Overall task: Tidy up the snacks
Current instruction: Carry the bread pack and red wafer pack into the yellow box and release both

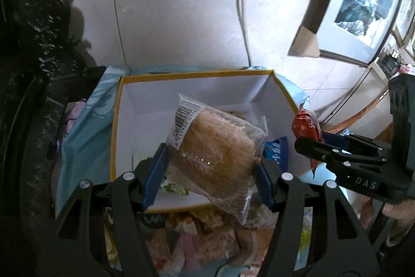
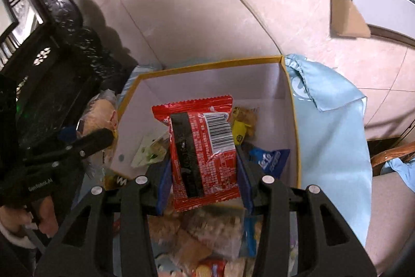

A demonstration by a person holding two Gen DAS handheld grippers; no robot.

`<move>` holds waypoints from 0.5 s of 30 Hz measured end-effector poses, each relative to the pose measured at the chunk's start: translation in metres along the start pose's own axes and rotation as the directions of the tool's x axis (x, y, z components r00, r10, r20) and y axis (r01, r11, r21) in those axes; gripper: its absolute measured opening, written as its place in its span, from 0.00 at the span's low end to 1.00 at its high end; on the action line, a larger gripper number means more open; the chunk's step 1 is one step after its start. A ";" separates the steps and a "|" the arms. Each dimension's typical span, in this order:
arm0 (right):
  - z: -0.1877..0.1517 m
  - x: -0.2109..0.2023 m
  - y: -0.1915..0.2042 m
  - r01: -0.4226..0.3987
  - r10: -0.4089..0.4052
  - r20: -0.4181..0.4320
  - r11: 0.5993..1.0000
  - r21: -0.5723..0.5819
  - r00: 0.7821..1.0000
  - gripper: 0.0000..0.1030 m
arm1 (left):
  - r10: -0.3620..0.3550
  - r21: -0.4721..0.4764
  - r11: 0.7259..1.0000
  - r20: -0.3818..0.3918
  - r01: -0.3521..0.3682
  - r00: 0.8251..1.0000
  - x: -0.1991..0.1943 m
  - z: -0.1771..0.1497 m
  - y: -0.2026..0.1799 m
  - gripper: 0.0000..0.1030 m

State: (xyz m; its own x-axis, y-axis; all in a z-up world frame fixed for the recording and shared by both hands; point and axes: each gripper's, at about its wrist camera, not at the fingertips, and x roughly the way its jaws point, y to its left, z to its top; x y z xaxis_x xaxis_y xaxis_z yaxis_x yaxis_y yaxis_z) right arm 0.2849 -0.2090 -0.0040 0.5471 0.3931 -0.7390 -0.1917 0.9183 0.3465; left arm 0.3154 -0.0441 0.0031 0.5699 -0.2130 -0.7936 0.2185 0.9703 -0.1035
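Observation:
A white box with a yellow rim [image 1: 197, 74] [image 2: 212, 62] stands on a light blue cloth. My left gripper [image 1: 207, 168] is shut on a clear-wrapped bread bun [image 1: 218, 147] and holds it above the box's near part. My right gripper [image 2: 205, 173] is shut on a red snack packet [image 2: 205, 147] and holds it over the box's near edge. The right gripper [image 1: 337, 155] with the red packet [image 1: 306, 126] also shows in the left wrist view, right of the box. The left gripper [image 2: 85, 142] with the bun [image 2: 101, 113] shows left of the box in the right wrist view.
Inside the box lie a blue packet [image 2: 269, 160], a yellow packet [image 2: 243, 126] and a green-and-white packet [image 2: 150, 149]. Several loose snacks [image 2: 202, 238] are piled on the cloth [image 2: 332, 136] in front of the box. A dark carved chair [image 1: 39, 43] stands left. A cable [image 1: 241, 4] runs along the floor.

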 end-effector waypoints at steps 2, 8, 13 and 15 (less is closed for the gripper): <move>0.002 0.012 -0.001 0.021 -0.021 0.000 1.000 0.013 1.000 0.44 | 0.001 -0.019 1.000 -0.009 -0.001 1.000 0.013 0.003 0.005 0.62; 0.001 0.027 -0.016 0.117 -0.117 -0.002 0.988 0.099 0.993 0.49 | 0.110 -0.075 0.991 -0.010 -0.110 0.994 0.027 0.011 0.020 0.94; -0.018 0.003 -0.024 0.068 -0.070 0.018 0.992 0.103 0.997 0.55 | 0.121 -0.061 0.991 0.004 -0.120 0.993 0.002 -0.005 0.026 0.98; -0.033 -0.009 -0.025 0.066 -0.068 0.018 0.994 0.085 0.998 0.57 | 0.114 -0.066 0.991 0.001 -0.113 0.994 -0.008 -0.016 0.027 0.98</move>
State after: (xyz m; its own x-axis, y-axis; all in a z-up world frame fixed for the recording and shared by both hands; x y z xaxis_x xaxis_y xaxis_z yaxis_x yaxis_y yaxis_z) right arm 0.2583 -0.2344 -0.0249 0.5731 0.3292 -0.7505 -0.0856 0.9348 0.3447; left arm 0.3041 -0.0139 -0.0028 0.5920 -0.1014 -0.7995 0.0999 0.9936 -0.0520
